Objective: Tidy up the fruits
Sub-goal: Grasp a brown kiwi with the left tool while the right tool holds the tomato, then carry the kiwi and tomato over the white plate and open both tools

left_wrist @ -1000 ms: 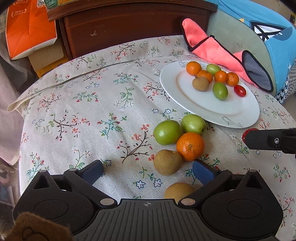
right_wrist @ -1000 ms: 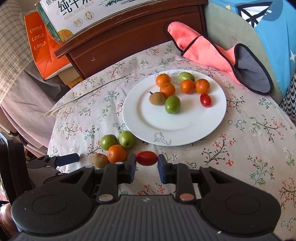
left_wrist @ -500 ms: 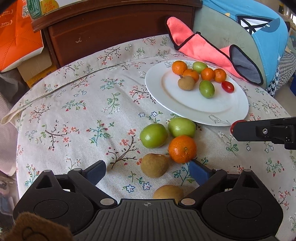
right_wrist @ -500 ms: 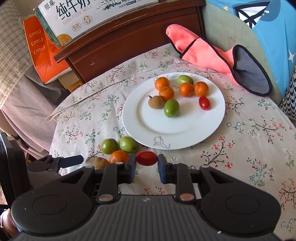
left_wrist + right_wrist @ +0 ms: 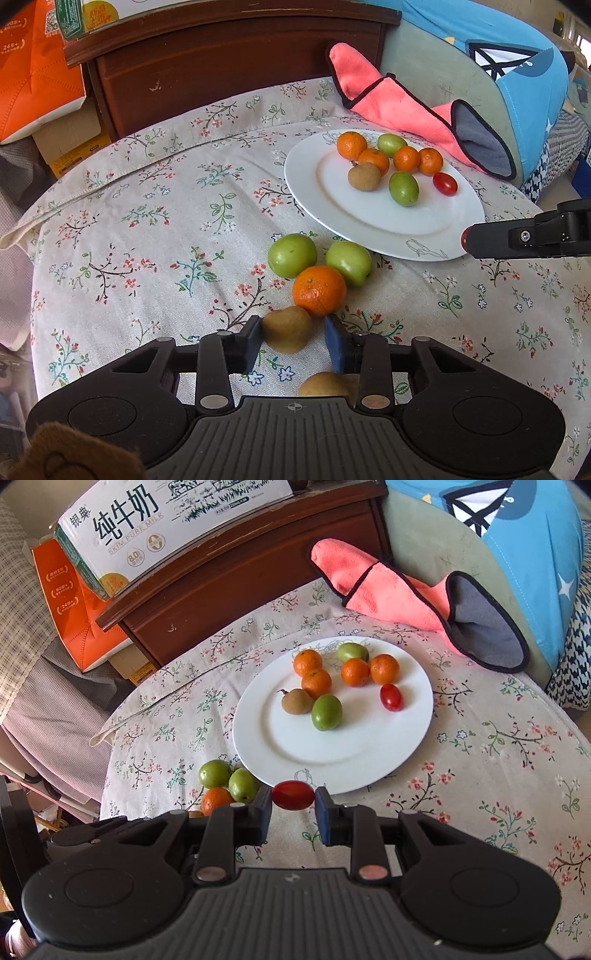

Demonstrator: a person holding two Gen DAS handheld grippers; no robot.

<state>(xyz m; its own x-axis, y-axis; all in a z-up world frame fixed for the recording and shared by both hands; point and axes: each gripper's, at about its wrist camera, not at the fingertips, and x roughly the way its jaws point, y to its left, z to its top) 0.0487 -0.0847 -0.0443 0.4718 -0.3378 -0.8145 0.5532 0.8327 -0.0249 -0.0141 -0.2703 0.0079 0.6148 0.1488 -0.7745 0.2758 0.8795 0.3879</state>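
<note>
My left tool (image 5: 293, 341) had just been closing around a matte brown fruit (image 5: 286, 330), lower centre on the cloth-covered bench (image 5: 166, 240). One pad touched it and the other showed a gap. Another brown fruit (image 5: 325, 384) lay half hidden behind the tool's body. My right tool (image 5: 293, 806) clenched a glossy oval tomato (image 5: 293, 795) just below the smooth white plate (image 5: 332, 760).

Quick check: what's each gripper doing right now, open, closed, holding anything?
Left gripper: has just been closing around the brown fruit; a firm grip cannot be told.
Right gripper: closed on the cherry tomato.
</note>
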